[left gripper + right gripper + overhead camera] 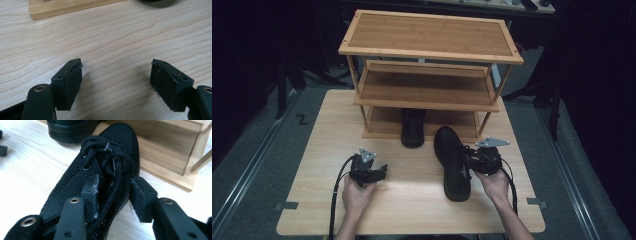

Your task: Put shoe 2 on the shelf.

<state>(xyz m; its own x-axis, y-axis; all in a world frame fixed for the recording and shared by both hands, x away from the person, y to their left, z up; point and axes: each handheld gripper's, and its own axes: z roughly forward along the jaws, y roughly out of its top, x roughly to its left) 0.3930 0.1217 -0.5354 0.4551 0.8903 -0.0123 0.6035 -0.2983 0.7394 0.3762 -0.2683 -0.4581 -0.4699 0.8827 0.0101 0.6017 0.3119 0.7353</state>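
The second shoe (413, 129) sits half hidden under the wooden rack (430, 34), while the right hand-held gripper (113, 195), jaws half closed, straddles the near shoe's (453, 162) laces on the tabletop (412, 200).

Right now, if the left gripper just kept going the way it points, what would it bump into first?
Probably the bare table: the open left gripper tilts down at it. Beyond lies the rack's base.

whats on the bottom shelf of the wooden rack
One black shoe stands on the bottom shelf of the rack, its near end sticking out toward the table's front. The middle shelf covers its far end, so that part cannot be seen.
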